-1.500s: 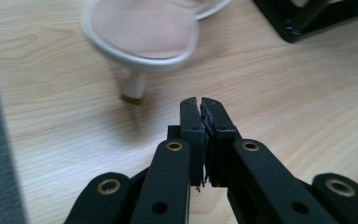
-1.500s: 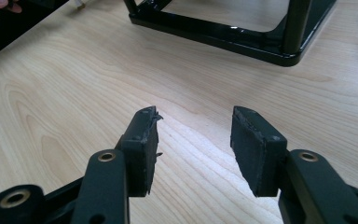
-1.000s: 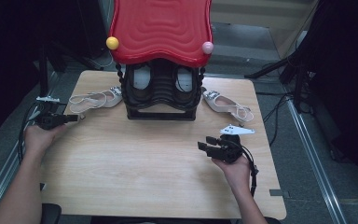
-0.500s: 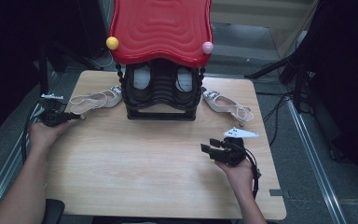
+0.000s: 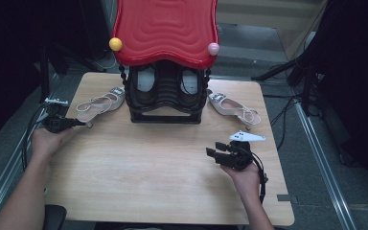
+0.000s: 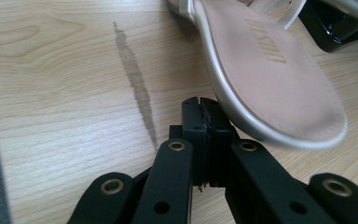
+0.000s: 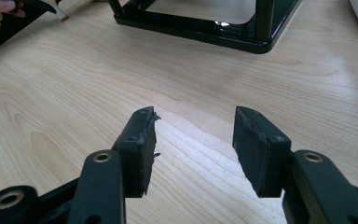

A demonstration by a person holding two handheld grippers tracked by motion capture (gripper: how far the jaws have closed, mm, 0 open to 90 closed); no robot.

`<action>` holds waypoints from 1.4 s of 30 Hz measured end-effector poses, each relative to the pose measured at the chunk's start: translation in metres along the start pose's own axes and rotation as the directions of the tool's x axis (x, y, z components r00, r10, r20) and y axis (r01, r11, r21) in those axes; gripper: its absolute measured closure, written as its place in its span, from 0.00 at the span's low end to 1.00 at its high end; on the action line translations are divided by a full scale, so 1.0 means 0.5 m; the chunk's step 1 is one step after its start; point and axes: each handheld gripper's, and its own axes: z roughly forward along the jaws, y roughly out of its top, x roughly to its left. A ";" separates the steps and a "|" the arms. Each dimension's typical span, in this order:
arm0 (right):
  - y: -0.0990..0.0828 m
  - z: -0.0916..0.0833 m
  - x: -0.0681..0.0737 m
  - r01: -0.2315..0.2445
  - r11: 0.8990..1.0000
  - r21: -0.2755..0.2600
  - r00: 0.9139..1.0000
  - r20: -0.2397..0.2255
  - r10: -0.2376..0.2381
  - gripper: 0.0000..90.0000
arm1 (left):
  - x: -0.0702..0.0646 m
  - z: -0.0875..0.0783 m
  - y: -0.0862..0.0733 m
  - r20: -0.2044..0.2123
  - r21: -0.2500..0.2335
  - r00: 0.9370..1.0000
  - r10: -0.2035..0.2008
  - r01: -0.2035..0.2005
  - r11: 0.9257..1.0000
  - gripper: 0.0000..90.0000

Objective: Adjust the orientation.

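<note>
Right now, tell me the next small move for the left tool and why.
Probably open the left tool and ease it forward onto the sandal. Its jaws are shut with nothing between them, and its tips sit right at the edge of the sandal's sole, so shut jaws cannot take it. The right tool is open over bare table, holding nothing.

The worktop point(image 5: 139, 187) is a light wood-grain board with rounded corners. Grey carpet floor point(image 5: 316, 191) surrounds it, crossed by metal rails point(image 5: 318, 158) on both sides. Dark cables point(image 5: 287, 103) trail at right. Surroundings beyond are dim and black.
</note>
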 end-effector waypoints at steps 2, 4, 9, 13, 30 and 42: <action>0.000 0.001 0.000 -0.002 1.000 0.001 1.000 0.000 0.002 0.56 | -0.006 0.001 0.002 0.002 0.002 1.000 -0.006 0.006 1.000 1.00; 0.000 0.001 0.001 0.000 1.000 0.001 1.000 0.000 0.000 0.56 | -0.013 0.001 0.003 0.005 0.010 1.000 -0.010 0.010 1.000 0.99; 0.001 -0.001 -0.001 -0.002 1.000 -0.002 1.000 0.003 0.002 0.54 | -0.037 0.005 0.006 0.045 0.014 0.999 -0.003 0.003 1.000 0.98; 0.001 -0.002 -0.001 0.001 1.000 -0.004 1.000 0.004 -0.001 0.54 | -0.055 0.007 0.010 0.051 0.012 0.999 0.000 0.000 1.000 0.98; 0.002 0.001 0.001 0.009 1.000 -0.002 1.000 0.009 -0.009 0.54 | -0.101 0.018 0.017 0.067 0.036 0.998 -0.017 0.014 0.999 0.97; 0.003 0.002 0.000 0.015 1.000 -0.003 1.000 0.012 -0.015 0.54 | -0.091 -0.004 0.021 0.019 0.032 0.999 -0.045 0.044 0.998 0.65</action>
